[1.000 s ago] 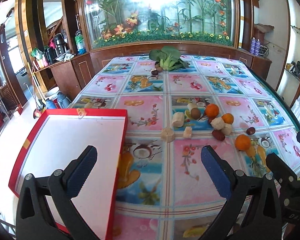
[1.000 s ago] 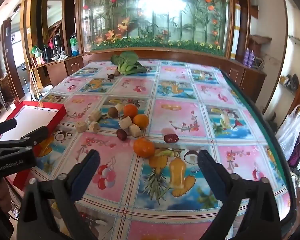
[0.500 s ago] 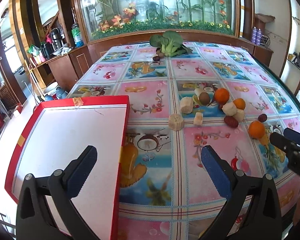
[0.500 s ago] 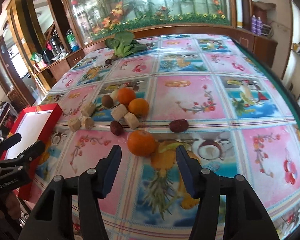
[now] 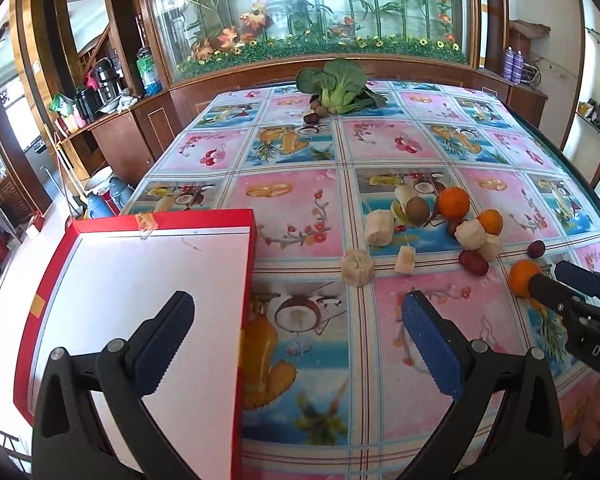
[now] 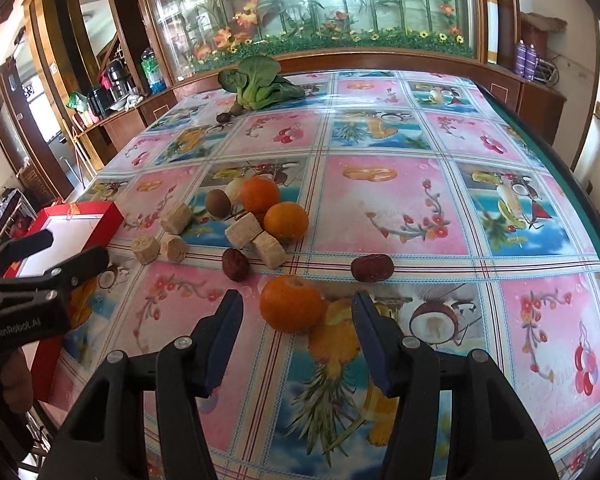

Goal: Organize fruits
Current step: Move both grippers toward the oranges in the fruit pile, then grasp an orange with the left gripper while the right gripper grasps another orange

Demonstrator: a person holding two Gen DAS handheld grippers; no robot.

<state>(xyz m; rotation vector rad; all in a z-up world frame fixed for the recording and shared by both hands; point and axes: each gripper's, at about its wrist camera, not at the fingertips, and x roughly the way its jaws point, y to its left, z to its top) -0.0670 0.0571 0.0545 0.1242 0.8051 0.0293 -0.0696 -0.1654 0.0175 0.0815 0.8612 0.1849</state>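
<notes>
Left wrist view: my left claw (image 5: 296, 344) is gaping wide, gripping nothing, hovering over the red tray (image 5: 248, 280) at the table's near-left corner. Right wrist view: my right claw (image 6: 298, 312) is standing half-spread, the orange (image 6: 290, 303) lying between its tips, pads not touching; bare tablecloth (image 6: 500, 240) is stretching rightward.
</notes>
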